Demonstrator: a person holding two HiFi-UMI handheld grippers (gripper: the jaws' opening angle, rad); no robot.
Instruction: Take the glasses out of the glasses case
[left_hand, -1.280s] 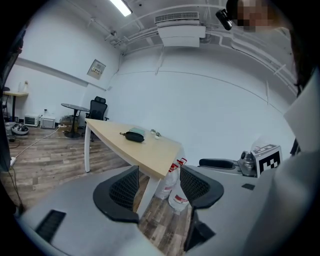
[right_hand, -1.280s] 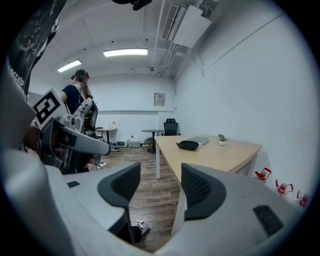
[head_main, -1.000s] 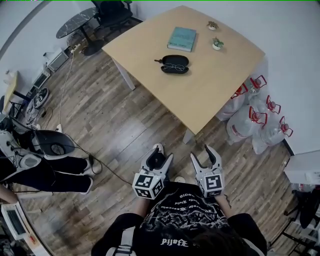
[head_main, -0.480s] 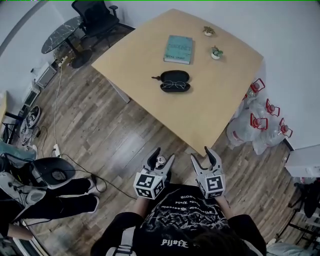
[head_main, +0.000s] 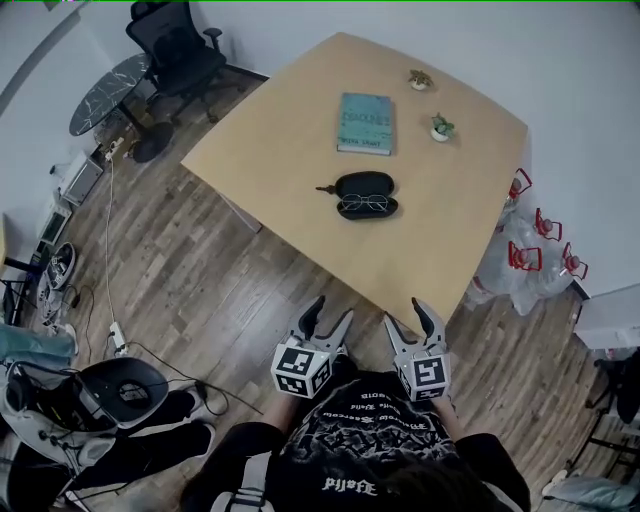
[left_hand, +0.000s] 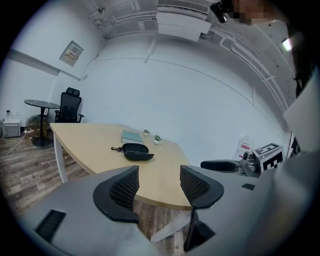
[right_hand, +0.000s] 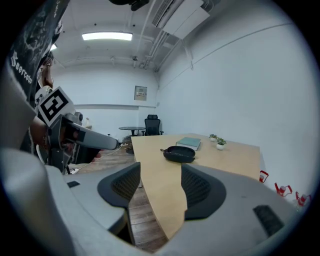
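Thin wire-framed glasses (head_main: 366, 205) in the open black oval case (head_main: 365, 183) look light and fragile; pinch the bridge gently. The left gripper (head_main: 331, 313) and right gripper (head_main: 407, 317) have their jaws spread, empty.

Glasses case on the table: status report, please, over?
Left gripper and right gripper open, empty, short of the wooden table. Black oval glasses case open, wire-framed glasses inside. Nothing in the way.

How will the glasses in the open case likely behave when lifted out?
The glasses look thin-framed, so probably light and fragile; a hard pinch could bend them. The glasses case lies loose on the table, so it may slide or lift along.
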